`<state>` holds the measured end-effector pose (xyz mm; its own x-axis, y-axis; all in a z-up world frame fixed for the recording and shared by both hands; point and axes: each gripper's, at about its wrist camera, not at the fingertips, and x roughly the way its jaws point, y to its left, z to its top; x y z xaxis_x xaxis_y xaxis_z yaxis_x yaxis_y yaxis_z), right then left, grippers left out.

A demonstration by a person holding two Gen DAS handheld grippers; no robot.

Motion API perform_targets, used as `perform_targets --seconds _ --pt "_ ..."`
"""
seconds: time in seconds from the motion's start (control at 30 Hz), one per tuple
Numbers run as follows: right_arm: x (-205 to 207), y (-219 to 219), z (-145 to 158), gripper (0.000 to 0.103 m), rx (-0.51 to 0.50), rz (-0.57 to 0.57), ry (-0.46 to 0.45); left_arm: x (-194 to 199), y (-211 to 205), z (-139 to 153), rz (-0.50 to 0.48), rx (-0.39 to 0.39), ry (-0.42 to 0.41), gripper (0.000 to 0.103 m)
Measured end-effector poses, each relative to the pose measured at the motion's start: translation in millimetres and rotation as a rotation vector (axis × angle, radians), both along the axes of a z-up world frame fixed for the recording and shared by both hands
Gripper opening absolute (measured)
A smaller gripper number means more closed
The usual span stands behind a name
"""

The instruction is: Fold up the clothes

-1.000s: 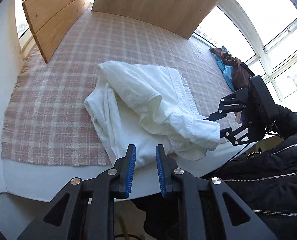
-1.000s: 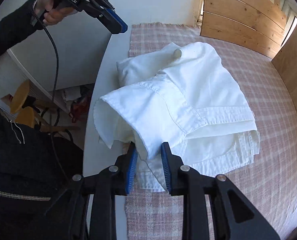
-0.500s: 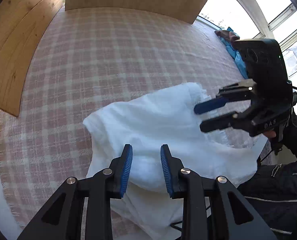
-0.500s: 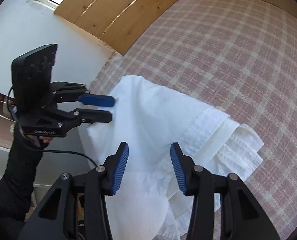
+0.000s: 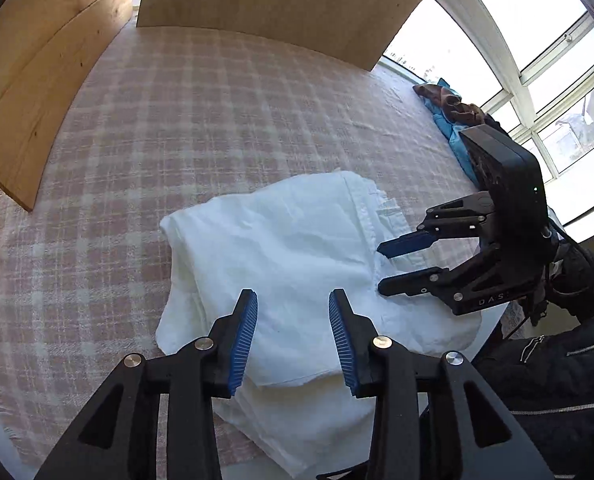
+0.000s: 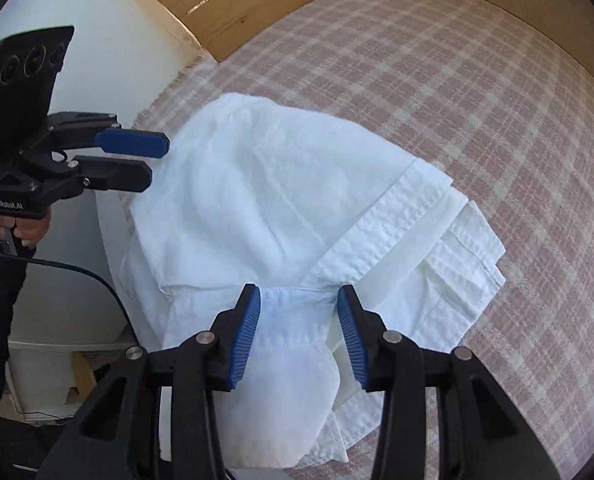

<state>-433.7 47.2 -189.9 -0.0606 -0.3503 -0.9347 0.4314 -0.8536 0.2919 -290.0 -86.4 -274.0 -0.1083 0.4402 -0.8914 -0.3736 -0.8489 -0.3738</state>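
A white shirt (image 5: 285, 256) lies folded in a bundle on a pink plaid cloth (image 5: 217, 112) near the table's front edge. It also shows in the right wrist view (image 6: 281, 208), with its button placket and hem layers at the right. My left gripper (image 5: 293, 332) is open just above the shirt's near part, holding nothing. My right gripper (image 6: 299, 328) is open over the shirt's near edge, with loose fabric between its jaws. The right gripper (image 5: 381, 268) shows in the left wrist view at the shirt's right side. The left gripper (image 6: 153, 162) shows in the right wrist view at the shirt's left side.
Wooden boards (image 5: 49, 72) stand along the back and left of the table. A heap of blue and brown clothes (image 5: 453, 116) lies at the far right by the windows. The white table edge (image 6: 113, 248) drops off left of the shirt.
Both grippers have let go of the shirt and opened wider. The raised sleeve part has been laid down flat, and the shirt now lies as a smoother bundle.
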Motion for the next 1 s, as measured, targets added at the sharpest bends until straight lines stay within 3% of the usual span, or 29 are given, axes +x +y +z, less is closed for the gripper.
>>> perform_targets --seconds 0.03,0.13,0.23,0.3,0.37,0.4,0.47,0.53,0.57,0.63,0.7,0.73,0.83,0.9,0.97,1.0 --pt "-0.2 7.2 -1.5 0.040 -0.020 -0.016 -0.012 1.4 -1.8 -7.0 -0.003 -0.002 -0.003 0.025" --pt "-5.3 33.7 11.1 0.040 -0.060 -0.107 -0.028 -2.3 -16.0 17.8 0.052 0.082 0.037 0.026" --pt "-15.1 56.0 41.4 0.040 -0.116 -0.204 0.054 -18.1 -15.5 46.2 0.053 0.086 0.155 0.036" --pt "-27.3 56.2 48.7 0.040 -0.150 -0.231 0.064 -37.6 -10.4 50.0 0.051 0.083 0.190 0.037" --pt "-40.4 43.9 38.6 0.040 -0.171 -0.219 0.040 -57.8 -3.4 32.3 0.058 0.090 0.170 0.037" --pt "-47.5 36.3 30.9 0.040 -0.182 -0.204 0.019 -67.7 1.2 19.6 0.063 0.083 0.150 0.037" --pt "-63.1 28.9 9.8 0.040 -0.112 -0.214 0.016 -77.1 5.9 -5.3 0.072 -0.031 0.134 0.036" --pt "-75.6 33.5 -1.6 0.026 -0.087 -0.249 0.032 -79.3 6.6 -20.9 0.074 -0.111 0.141 0.041" --pt "-77.9 39.7 1.0 0.026 -0.103 -0.264 0.008 -77.7 4.4 -19.4 0.091 -0.118 0.135 0.041" --pt "-67.6 47.5 19.5 0.028 -0.073 -0.281 0.052 -67.0 -3.2 -1.8 0.131 -0.095 0.151 0.038" --pt "-53.1 53.0 39.0 0.030 -0.060 -0.279 0.100 -47.0 -4.9 23.2 0.132 -0.013 0.191 0.038" --pt "-41.7 51.7 45.1 0.030 -0.086 -0.260 0.093 -35.4 -3.7 35.9 0.124 0.031 0.211 0.039" --pt "-6.4 41.6 58.3 0.030 -0.136 -0.192 0.064 -2.3 13.8 43.1 0.027 0.054 0.215 0.041" --pt "17.2 27.9 53.1 0.030 -0.120 -0.128 0.044 10.8 21.5 21.8 -0.017 0.015 0.150 0.044" --pt "38.2 15.4 35.3 0.030 -0.073 -0.067 0.004 21.6 22.0 -10.6 -0.026 -0.065 0.089 0.040" --pt "47.5 8.7 21.9 0.030 -0.031 -0.039 -0.020 26.5 16.1 -19.1 -0.010 -0.043 0.088 0.039"
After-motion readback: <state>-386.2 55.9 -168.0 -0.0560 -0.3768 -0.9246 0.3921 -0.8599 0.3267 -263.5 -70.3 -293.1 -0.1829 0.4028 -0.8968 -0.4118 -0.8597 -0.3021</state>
